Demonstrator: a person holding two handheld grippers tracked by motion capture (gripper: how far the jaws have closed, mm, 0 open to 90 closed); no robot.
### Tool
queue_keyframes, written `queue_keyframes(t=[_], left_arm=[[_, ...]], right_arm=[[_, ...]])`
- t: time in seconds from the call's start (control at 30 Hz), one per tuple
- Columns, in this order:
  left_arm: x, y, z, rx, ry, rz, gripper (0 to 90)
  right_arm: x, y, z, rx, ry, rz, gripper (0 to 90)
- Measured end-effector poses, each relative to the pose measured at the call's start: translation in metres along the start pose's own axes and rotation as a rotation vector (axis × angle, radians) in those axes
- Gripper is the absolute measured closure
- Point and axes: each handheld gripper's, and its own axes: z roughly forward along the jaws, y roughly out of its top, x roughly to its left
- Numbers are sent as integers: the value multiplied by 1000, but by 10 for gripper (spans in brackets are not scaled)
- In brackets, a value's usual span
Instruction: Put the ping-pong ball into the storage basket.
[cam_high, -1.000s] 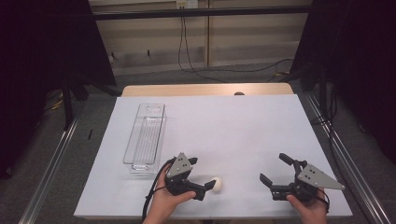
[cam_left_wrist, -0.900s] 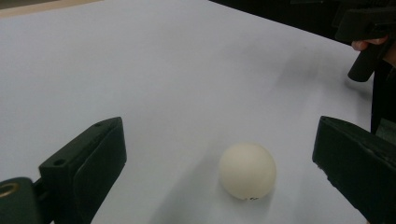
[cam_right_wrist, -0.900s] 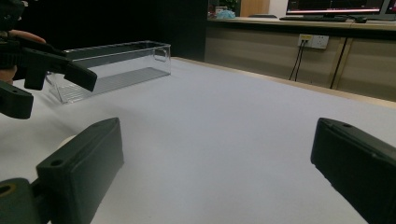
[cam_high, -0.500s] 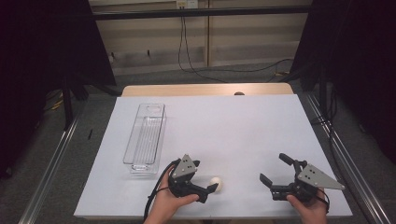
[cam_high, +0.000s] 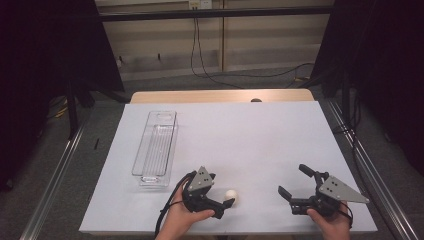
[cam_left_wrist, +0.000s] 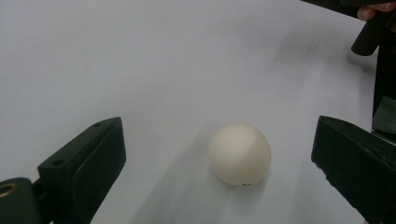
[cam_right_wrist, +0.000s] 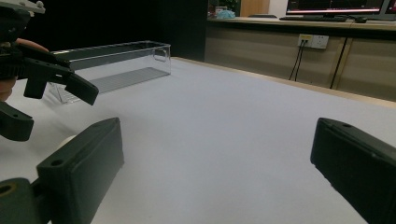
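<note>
The bench (cam_high: 260, 135) carries a white sheet over its top, with a strip of bare wood along the far edge. A clear plastic tray (cam_high: 156, 148) lies lengthwise on the left part of the sheet, long axis running away from the person, and appears empty in the high view.

Left gripper (cam_high: 224, 206): held in the person's left hand (cam_high: 181, 220) near the front edge of the bench, just right of the tray's near end. Its jaws point toward the right and stand wide open. A small cream-white ball (cam_high: 231, 195) rests on the sheet at the jaw tips. In the left gripper view, the ball (cam_left_wrist: 239, 154) sits between the two jaws, nearer the right-hand one, and touches neither. The ball rests on the sheet and casts a soft shadow toward the camera.

Right gripper (cam_high: 296, 187): held in the person's right hand (cam_high: 331, 223) at the front right of the bench, well apart from the ball. Its jaws point left and away from the person, stand wide open and hold nothing. In the right gripper view, bare white sheet lies between the jaws; the tray (cam_right_wrist: 112, 70) is visible at the far left, and the left gripper (cam_right_wrist: 51, 100) sits at the left edge. A pale rounded shape just behind the left-hand jaw there is probably the ball, though it is mostly hidden.
</note>
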Motion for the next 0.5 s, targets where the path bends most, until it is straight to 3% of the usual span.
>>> queue_keyframes(t=[0.2,0.5], left_arm=[[0,0,2,5,0,-1,34],[-1,-1,7,51,-12,16,50]], right_arm=[[0,0,0,1,0,0,20],[0,0,0,4,3,-6,20]])
